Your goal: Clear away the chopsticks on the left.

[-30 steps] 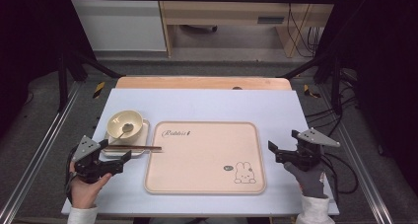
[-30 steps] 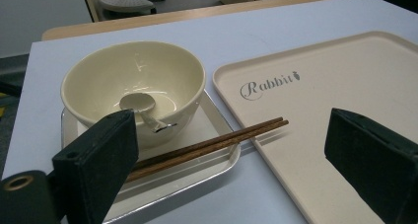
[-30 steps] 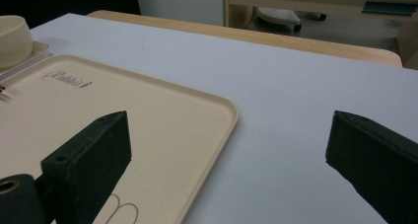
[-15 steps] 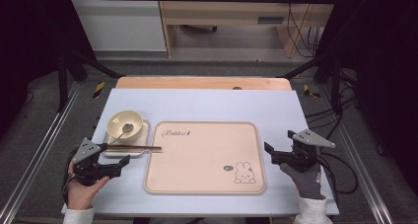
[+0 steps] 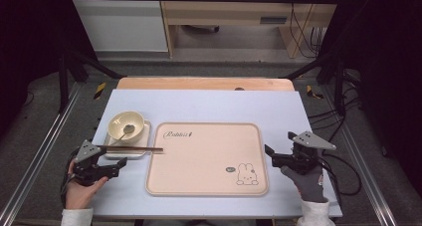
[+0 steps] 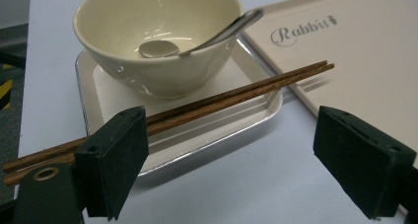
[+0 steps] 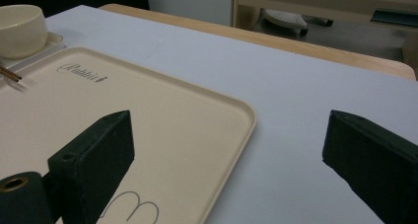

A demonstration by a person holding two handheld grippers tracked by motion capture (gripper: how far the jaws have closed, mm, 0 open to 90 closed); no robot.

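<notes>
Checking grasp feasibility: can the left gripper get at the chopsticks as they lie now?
Probably yes. The left gripper is open, right beside the chopsticks, which lie across the small white tray, tips over the big tray's edge. Nothing sits between; the bowl stands behind them.

Black tongs point(image 5: 117, 167), grey top plates; right hand point(image 5: 307, 181) grey glove, white sleeves.

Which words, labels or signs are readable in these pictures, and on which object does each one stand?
"Rabbit", in cursive script, at one corner of the beige tray.
A small dark mark beside the rabbit drawing on that tray: too small to read.
Nothing readable on the bowl, the chopsticks or the small white tray.
</notes>
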